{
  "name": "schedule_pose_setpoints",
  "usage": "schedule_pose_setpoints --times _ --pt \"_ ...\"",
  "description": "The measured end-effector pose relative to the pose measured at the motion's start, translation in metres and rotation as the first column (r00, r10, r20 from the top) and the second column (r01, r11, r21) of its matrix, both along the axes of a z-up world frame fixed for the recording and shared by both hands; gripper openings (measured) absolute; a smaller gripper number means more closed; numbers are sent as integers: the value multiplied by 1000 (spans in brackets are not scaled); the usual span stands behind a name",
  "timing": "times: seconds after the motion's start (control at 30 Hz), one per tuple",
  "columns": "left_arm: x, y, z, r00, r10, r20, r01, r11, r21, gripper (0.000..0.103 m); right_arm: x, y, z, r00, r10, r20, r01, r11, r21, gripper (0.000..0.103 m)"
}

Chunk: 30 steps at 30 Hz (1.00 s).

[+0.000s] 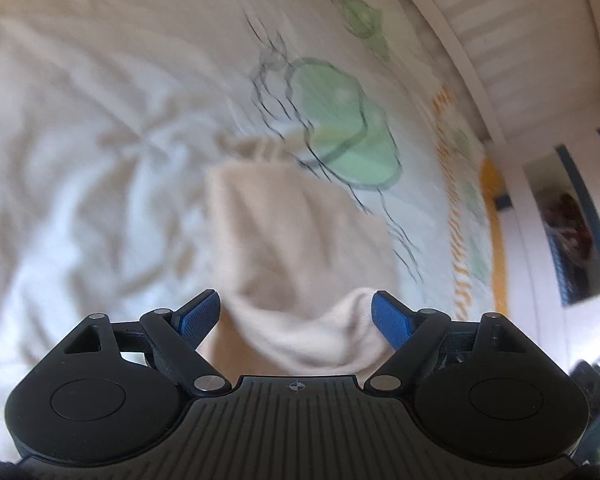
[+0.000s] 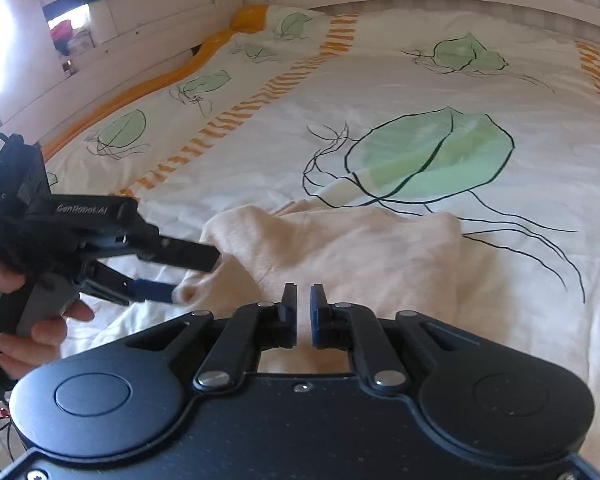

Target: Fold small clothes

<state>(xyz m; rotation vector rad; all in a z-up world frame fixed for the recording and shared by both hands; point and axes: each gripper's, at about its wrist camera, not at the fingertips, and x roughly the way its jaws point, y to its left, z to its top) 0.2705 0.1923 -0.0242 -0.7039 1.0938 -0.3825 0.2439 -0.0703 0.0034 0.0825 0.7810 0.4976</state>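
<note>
The right gripper [image 2: 303, 300] had its jaws drawn nearly together, only a thin slit between the pads, and no cloth showed in that slit; it hung just above the near edge of the cream garment [image 2: 352, 256]. The left gripper [image 1: 296, 314] stood wide apart, its blue pads [image 1: 198, 314] flanking a raised corner of the same garment, with the fabric bunched between them and brushing the right-hand pad, but not pinched. In the right wrist view that gripper reached in from the garment's left side, carried by a hand [image 2: 40, 332].

Judged from this, the folding was barely begun: the garment lay rumpled, one end lifted and curled, with no clean crease or squared edge to be seen. Gripping, smoothing and every fold appeared still to be done.

The garment was a small, soft, pale cream knit piece, lying on the bedspread [image 2: 420, 80] just below the large green leaf print [image 2: 432, 152].
</note>
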Motion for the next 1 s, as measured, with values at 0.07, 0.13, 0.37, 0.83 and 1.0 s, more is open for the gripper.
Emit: schedule_pose_setpoints --times 0.07,0.13,0.37,0.83,1.0 --pt "1 -7 -3 1000 -23 -13 24 1000 13 82 0 0 -3 1000 4 -8 -4 1000 1 13" --pt "2 -13 -8 999 -36 -26 36 999 22 82 -4 2 -5 1000 20 -10 -20 1000 -3 14" --pt "9 -15 -16 999 -18 -46 18 1000 0 82 -30 18 -9 988 133 77 -129 990 -60 85" --pt "5 -7 -15 999 -6 -38 4 999 -40 82 -24 73 -28 940 326 106 -292 923 -249 23" --pt "6 -1 -18 999 17 -51 -24 990 -139 82 -36 65 -29 948 292 129 -262 942 -209 23"
